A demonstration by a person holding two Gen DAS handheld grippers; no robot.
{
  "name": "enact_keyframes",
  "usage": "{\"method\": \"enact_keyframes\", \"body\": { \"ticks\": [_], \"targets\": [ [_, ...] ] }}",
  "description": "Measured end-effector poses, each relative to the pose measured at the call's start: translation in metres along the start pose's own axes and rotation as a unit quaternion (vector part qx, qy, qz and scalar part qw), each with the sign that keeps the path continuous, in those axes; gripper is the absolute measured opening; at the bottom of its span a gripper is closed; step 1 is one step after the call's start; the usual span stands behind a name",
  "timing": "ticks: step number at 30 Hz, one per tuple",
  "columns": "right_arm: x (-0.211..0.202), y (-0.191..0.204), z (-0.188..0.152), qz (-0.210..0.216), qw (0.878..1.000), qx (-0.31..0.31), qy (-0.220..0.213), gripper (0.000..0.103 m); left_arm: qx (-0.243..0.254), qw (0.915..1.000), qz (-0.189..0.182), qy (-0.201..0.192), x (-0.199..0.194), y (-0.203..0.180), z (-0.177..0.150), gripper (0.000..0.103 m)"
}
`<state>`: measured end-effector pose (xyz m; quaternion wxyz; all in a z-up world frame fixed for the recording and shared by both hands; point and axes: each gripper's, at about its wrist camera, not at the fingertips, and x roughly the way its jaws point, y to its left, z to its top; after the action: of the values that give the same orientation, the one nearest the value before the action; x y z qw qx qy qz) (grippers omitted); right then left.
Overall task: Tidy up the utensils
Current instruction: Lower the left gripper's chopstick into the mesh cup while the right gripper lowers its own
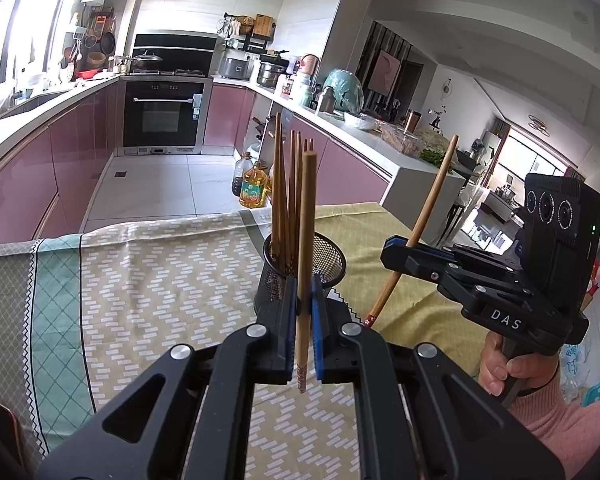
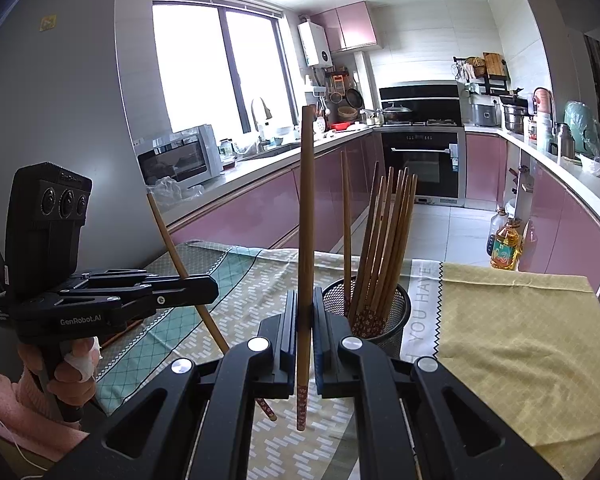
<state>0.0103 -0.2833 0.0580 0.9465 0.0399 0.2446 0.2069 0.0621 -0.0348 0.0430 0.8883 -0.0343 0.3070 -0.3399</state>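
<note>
The left gripper is clamped on a single brown wooden chopstick with a red patterned tip, its blue-padded jaws pressed against the stick's lower part so that the stick stands nearly upright, patterned end down, above the patterned tablecloth. In the right wrist view the same gripper appears at the left, with its chopstick leaning, top end toward the far left.

The right gripper likewise pinches a second brown wooden chopstick with a red flowered tip, held close to vertical with the flowered end hanging below the jaws. Seen from the left wrist camera, this gripper sits to the right, and its chopstick tilts, top end toward the far right.

Between the two grippers, a little farther off on the table, stands a round black wire-mesh holder, also visible in the right wrist view. A bunch of matching brown chopsticks stands inside it, patterned ends down, fanned out and leaning on the rim; the left view shows them more upright.

A yellow checked cloth covers the right part of the table, and a bottle of golden cooking oil stands on the floor beyond it
</note>
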Motion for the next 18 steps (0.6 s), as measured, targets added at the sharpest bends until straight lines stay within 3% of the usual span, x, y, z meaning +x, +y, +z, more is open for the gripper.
{"method": "enact_keyframes", "body": {
  "ticks": [18],
  "targets": [
    [-0.0048,-0.001,0.0041,-0.006,1.0,-0.004,-0.01,0.006,0.015,0.9998,-0.005,-0.014,-0.0042,-0.0072,0.0114,0.007]
  ]
}}
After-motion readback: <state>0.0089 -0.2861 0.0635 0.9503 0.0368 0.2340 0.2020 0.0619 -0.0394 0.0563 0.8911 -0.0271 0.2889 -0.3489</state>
